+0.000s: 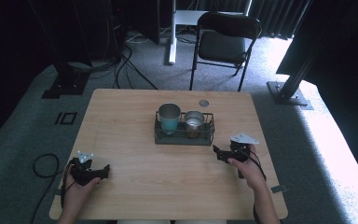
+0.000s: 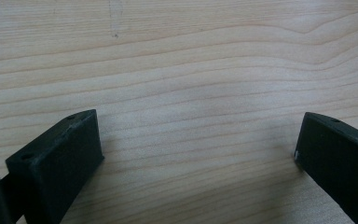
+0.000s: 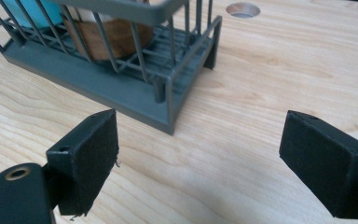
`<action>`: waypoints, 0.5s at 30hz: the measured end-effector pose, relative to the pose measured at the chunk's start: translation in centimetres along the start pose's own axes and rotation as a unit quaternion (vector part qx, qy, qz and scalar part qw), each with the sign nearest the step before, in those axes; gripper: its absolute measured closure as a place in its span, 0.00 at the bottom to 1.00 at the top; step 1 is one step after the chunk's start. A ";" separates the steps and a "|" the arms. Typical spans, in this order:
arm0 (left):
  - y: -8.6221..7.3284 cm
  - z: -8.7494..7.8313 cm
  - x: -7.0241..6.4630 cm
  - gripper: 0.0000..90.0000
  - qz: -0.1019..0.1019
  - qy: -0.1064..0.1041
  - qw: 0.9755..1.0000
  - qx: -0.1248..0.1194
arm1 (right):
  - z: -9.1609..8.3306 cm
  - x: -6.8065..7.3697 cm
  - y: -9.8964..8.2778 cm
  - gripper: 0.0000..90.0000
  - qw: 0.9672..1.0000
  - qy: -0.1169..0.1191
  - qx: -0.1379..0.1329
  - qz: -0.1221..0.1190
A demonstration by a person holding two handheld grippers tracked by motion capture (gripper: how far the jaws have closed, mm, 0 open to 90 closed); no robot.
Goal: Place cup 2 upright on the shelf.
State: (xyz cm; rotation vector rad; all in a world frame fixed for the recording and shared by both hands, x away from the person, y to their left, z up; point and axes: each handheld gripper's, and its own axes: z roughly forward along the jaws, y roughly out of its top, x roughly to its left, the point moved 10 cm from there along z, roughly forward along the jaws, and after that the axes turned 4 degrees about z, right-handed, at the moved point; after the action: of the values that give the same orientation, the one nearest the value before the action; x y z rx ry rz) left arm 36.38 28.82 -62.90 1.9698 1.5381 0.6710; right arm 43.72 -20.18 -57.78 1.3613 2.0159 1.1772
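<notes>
Right gripper [image 1: 220,154] spread wide, empty, low over the table [image 1: 168,177] just beside the wire rack [image 1: 184,135] near its corner. Rack sits mid-table, holding a teal cup [image 1: 169,117] and a brown cup [image 1: 194,122]. Left gripper [image 1: 103,171] spread, empty, well apart.

Two cups [image 1: 169,116] – one rack [image 1: 184,136]
</notes>
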 end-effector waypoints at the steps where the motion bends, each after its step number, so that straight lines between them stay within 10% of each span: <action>1: 0.0 0.0 0.0 0.01 0.000 0.000 1.000 0.000 | 0.0 0.0 0.0 0.13 1.000 0.000 0.000 0.000; 15: 0.0 0.0 0.0 0.01 0.000 0.000 1.000 0.000 | -1.2 -1.0 -1.4 0.13 1.000 -0.014 0.006 0.004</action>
State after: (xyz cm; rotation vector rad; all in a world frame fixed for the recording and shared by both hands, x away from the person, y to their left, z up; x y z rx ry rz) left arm 36.38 28.82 -62.90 1.9696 1.5380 0.6711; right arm 42.56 -21.78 -58.38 1.3861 2.0017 1.1453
